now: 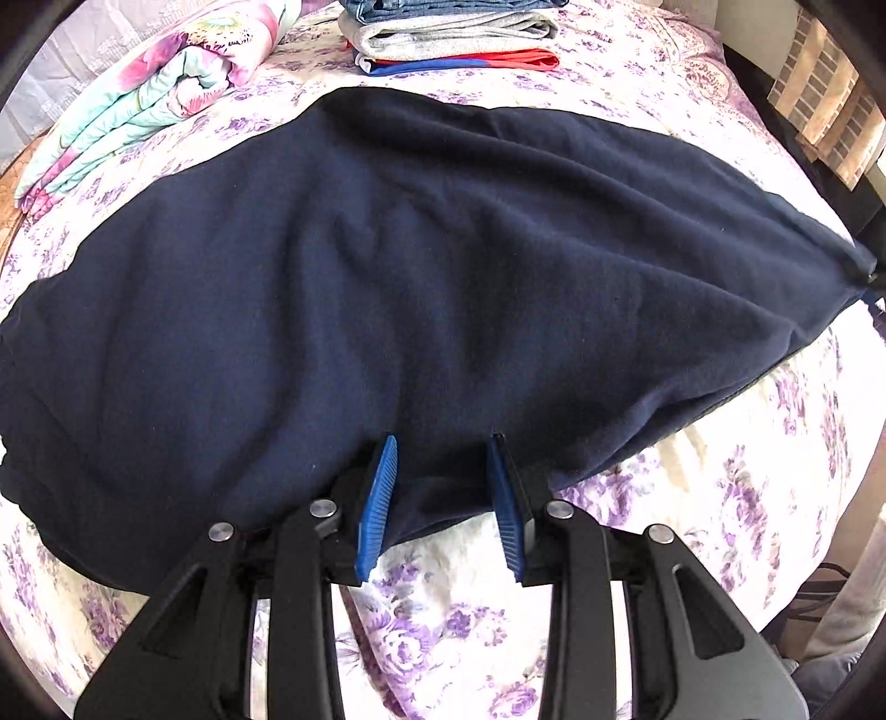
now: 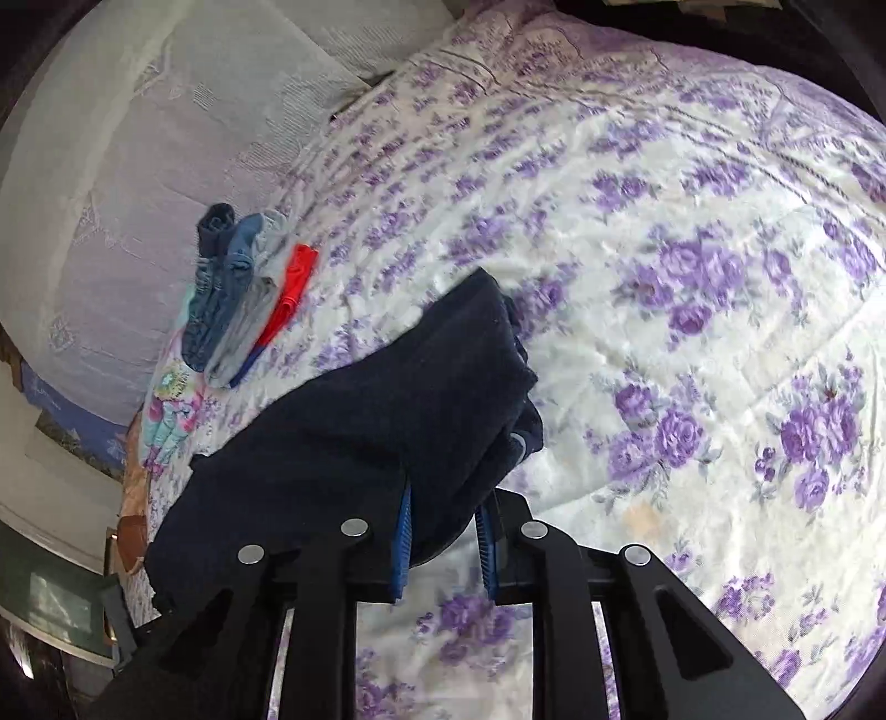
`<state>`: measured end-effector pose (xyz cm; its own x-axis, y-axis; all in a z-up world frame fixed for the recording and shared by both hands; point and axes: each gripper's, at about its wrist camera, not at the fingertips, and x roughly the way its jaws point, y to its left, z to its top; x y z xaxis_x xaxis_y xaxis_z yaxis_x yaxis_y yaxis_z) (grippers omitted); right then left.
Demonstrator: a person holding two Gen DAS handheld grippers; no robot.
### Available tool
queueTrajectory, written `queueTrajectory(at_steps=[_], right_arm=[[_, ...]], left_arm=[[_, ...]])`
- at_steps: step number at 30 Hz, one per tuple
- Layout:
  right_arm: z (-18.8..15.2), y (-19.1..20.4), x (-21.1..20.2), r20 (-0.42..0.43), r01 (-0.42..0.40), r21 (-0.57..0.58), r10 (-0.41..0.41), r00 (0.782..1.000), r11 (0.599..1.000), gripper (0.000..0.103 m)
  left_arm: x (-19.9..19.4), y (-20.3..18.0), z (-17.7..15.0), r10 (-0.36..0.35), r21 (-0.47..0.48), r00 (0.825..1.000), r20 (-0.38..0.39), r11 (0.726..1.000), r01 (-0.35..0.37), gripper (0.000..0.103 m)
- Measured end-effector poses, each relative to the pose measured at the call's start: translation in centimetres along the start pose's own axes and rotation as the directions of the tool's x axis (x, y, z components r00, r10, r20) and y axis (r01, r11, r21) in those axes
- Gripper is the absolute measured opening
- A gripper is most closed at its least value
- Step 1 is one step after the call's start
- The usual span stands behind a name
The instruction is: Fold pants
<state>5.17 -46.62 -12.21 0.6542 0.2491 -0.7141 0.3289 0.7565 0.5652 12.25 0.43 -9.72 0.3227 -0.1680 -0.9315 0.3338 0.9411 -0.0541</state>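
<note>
Dark navy pants [image 1: 443, 249] lie spread wide across the floral bed cover [image 1: 720, 498], creased toward their near edge. My left gripper [image 1: 443, 443] is shut on that near edge, and the cloth fills the gap between its blue pads [image 1: 379, 498]. In the right wrist view the pants [image 2: 360, 415] bunch up into a thick fold that rises off the cover [image 2: 664, 277]. My right gripper [image 2: 446, 498] is shut on the fold's near end, with cloth between its pads [image 2: 403, 543]. The far right corner of the pants reaches the picture's edge in the left wrist view.
A stack of folded clothes [image 1: 454, 33], seen also in the right wrist view [image 2: 249, 288], sits at the far side of the bed. A folded floral blanket [image 1: 149, 105] lies left of it. White lace fabric [image 2: 111, 166] hangs beyond the bed. Furniture stands past the bed's right edge [image 1: 819, 94].
</note>
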Motion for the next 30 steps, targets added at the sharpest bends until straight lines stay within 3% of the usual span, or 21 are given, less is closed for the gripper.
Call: queueTrajectory(at_steps=[2,6,9,12,14,21,23,26,30], right_arm=[[-1.1,-2.6,1.9,-0.03,-0.024,0.07,0.026,0.999,0.997,0.018],[-1.6,-2.5,1.2,0.001,-0.032,0.047,0.032,1.0,0.998,0.02],[-1.9,-2.0,1.2,0.026,-0.015,0.008,0.015,1.0,1.0,0.02],[-2.1,-1.8,1.0,0.046,-0.013,-0.016,0.014,0.999,1.0,0.021],[-2.1,-1.8,0.9,0.048,-0.016,-0.026,0.017,0.999,1.0,0.021],[-2.0,-1.6,0.8,0.047,-0.01,-0.042,0.012,0.999,0.999,0.024],[-1.9,-1.6,0.8,0.045,-0.013,-0.04,0.014,0.999,0.999,0.024],[-2.0,-1.5,0.8,0.043,-0.007,-0.043,0.009,0.999,0.999,0.024],[-1.7,-1.1,0.8,0.033,0.01,-0.041,-0.009,0.999,0.999,0.026]], left_arm=[[-0.1,0.5,-0.2,-0.035,0.008,0.999,-0.005,0.999,0.035,0.033],[-0.9,1.5,0.4,-0.08,0.024,0.996,-0.039,0.996,0.081,0.032],[-2.9,0.1,2.1,-0.07,0.023,0.998,-0.001,0.997,0.07,0.031],[-4.6,-3.0,4.9,-0.133,0.005,0.99,0.055,0.991,0.133,0.032],[-4.6,-6.1,6.9,-0.139,0.007,0.987,0.078,0.99,0.139,0.033],[1.9,-16.6,11.9,-0.139,0.033,0.99,0.002,0.99,0.139,0.033],[4.3,-18.0,11.8,-0.109,0.024,0.994,-0.025,0.994,0.11,0.033],[4.5,-19.8,9.9,-0.03,0.058,0.998,0.051,0.998,0.027,0.034],[2.9,-19.9,5.9,-0.062,0.064,0.995,0.076,0.996,0.057,0.033]])
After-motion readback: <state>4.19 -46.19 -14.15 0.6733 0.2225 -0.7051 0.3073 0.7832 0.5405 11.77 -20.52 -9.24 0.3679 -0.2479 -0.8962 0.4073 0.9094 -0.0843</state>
